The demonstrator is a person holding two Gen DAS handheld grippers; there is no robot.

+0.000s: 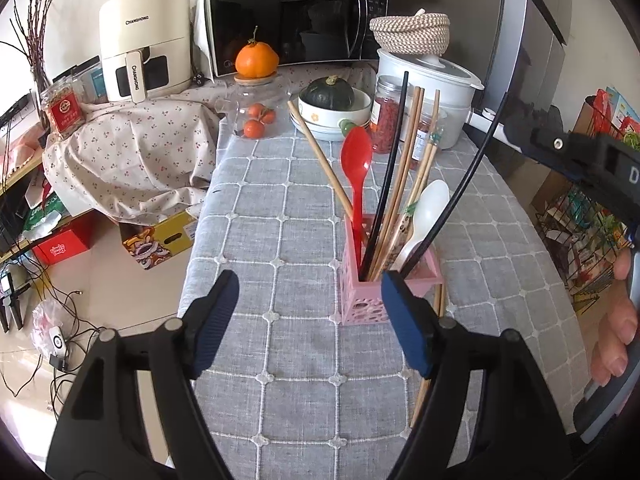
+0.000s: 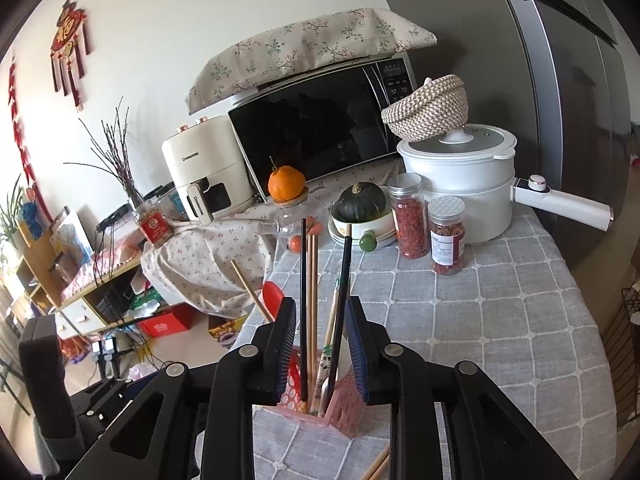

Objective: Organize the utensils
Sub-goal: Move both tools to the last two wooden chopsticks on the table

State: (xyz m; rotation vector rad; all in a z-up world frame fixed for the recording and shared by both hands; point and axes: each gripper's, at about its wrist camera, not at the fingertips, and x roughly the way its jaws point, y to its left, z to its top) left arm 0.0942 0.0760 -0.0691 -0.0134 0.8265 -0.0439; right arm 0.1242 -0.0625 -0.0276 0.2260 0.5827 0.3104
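Pink plastic, pierced with round holes, forms the utensil holder (image 1: 386, 280) that stands on the grey checked tablecloth (image 1: 280, 208), near the middle of the table. Upright inside it are a red spoon (image 1: 356, 160), a white spoon (image 1: 426, 212), several wooden chopsticks (image 1: 404, 168) and black chopsticks (image 1: 390, 168); one further wooden chopstick (image 1: 318, 154) leans away to the far left. One black chopstick (image 1: 468, 172) slants out to the right, its upper end running up towards the right gripper (image 2: 320, 344). In the right wrist view that gripper's blue-padded jaws stand partly open just above the holder, with a black chopstick (image 2: 342, 300) rising between them close to the right pad; whether the pad touches it I cannot tell. The left gripper (image 1: 310, 320) hangs near the holder's left side with its jaws wide apart and nothing between them; its right finger (image 1: 404, 324) overlaps the holder's near corner in the left wrist view. A loose pair of wooden chopsticks (image 1: 430, 360) lies flat on the cloth on the near right of the holder. At the right edge a person's hand (image 1: 612, 340) grips the right tool's handle. Far behind stand a bowl holding a green squash (image 1: 330, 94), two jars of red dried fruit (image 2: 408, 216), a white electric pot (image 2: 468, 184), a microwave (image 1: 296, 20) and an orange (image 1: 256, 58)
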